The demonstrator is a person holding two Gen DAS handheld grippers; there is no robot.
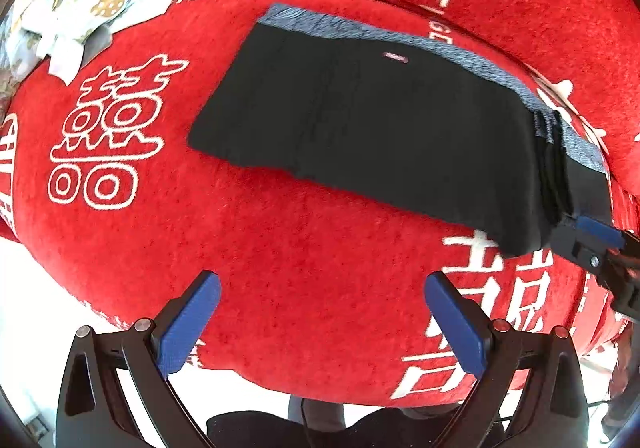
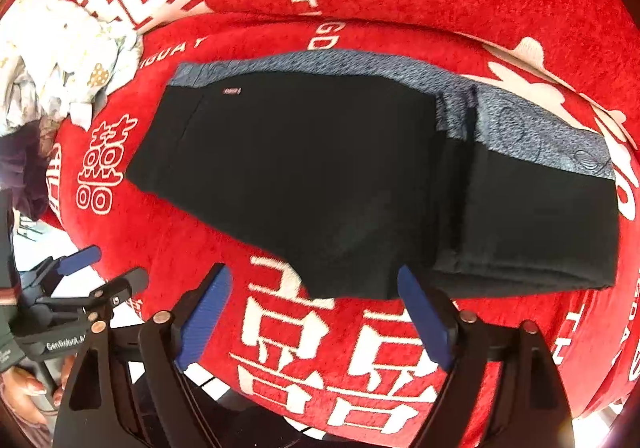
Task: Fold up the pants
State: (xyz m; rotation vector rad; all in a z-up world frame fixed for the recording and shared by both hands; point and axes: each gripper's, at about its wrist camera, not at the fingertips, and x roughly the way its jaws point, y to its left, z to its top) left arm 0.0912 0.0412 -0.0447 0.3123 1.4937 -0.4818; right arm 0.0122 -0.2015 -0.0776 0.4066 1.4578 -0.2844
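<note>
Black pants (image 2: 320, 184), one folded pair, on red cloth (image 1: 320, 268); both grippers (left (image 1: 322, 322), right (image 2: 316, 316)) gape wide, empty.

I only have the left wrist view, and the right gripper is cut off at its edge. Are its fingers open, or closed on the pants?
Observer: Open. In the right wrist view the right gripper has its fingers spread wide and pinches nothing; the near edge of the pants lies below them.
Operator: My view squashes the pants' right end. How does it lie?
Observer: It is a thicker folded stack lying flat, with the grey waistband running along its far edge.
Operator: Anything beside my own gripper?
Observer: A hand at the lower left of the right wrist view holds the left gripper by its handle.
</note>
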